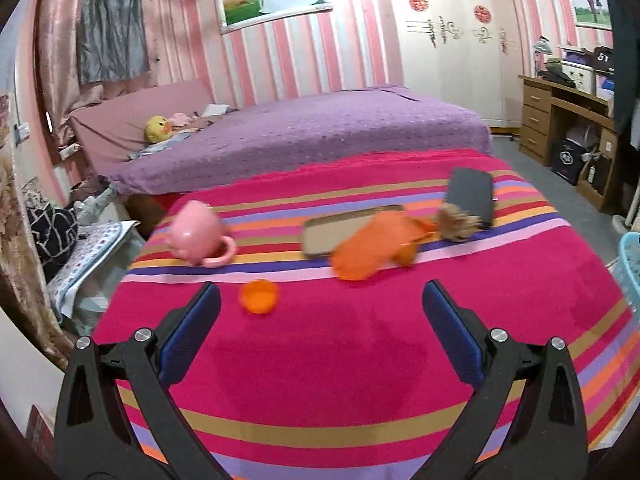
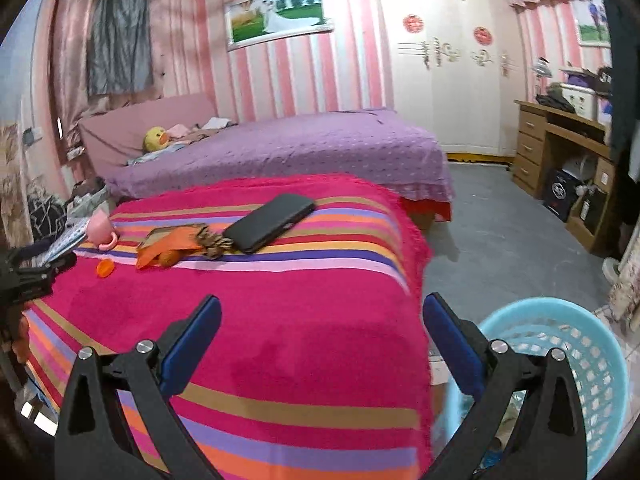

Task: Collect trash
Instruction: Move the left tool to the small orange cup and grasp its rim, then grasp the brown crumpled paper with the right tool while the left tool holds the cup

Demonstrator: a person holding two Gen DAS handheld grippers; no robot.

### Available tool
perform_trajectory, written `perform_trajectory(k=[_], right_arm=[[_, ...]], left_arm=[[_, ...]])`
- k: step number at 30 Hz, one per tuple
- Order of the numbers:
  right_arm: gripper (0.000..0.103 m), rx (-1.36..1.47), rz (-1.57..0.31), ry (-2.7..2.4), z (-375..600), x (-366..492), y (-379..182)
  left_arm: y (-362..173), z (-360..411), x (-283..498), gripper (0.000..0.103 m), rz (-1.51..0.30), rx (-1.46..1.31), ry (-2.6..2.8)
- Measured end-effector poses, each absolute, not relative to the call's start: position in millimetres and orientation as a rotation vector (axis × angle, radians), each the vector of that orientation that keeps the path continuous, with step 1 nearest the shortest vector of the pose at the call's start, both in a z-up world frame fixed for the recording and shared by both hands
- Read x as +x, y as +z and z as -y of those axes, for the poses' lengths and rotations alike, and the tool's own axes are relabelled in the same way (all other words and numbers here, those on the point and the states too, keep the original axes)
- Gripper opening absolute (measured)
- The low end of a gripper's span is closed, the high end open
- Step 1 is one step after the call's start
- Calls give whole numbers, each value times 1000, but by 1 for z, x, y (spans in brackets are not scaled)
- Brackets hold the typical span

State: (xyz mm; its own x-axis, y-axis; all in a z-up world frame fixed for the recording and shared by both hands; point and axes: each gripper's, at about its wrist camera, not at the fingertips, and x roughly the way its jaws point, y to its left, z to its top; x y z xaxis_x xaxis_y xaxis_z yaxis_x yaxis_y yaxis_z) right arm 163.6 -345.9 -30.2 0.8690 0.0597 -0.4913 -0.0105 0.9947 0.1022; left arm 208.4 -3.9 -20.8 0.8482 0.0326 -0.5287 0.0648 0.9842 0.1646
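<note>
On the striped pink cloth [image 1: 340, 344] lie a small orange cap [image 1: 259, 296] and a crumpled orange wrapper [image 1: 368, 248]. My left gripper [image 1: 321, 304] is open just short of them, the cap close to its left finger. The right wrist view shows the same orange cap [image 2: 105, 268] and orange wrapper [image 2: 168, 250] far off to the left. Open and holding nothing, my right gripper [image 2: 322, 316] hovers over the cloth's right edge [image 2: 416, 280], beside a light blue basket [image 2: 568, 344]. The left gripper [image 2: 28, 276] shows at that view's left edge.
A pink cup [image 1: 198, 236] lies tipped on the cloth at the left. A flat tan case [image 1: 332, 232], a furry keychain [image 1: 456, 224] and a black phone [image 1: 472, 196] lie behind the wrapper. A purple bed [image 1: 304, 132] stands beyond, a wooden desk [image 1: 568, 120] at the right.
</note>
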Motion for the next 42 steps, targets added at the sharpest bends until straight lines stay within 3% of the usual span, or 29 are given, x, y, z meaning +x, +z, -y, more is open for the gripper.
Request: perform_trajectory(k=[17, 23, 25, 30, 42], right_arm=[[98, 50, -597, 49, 285, 211, -49], [98, 43, -622, 42, 282, 217, -57], [98, 42, -625, 44, 281, 217, -58], [98, 29, -635, 69, 273, 217, -62], [97, -38, -656, 117, 232, 251, -57]], left_arm=[[-87, -72, 283, 97, -755, 72, 64], [-100, -74, 304, 74, -822, -2, 29], [-102, -74, 308, 59, -838, -12, 19], [-105, -68, 314, 38, -849, 10, 4], [-83, -79, 294, 38, -751, -11, 19]])
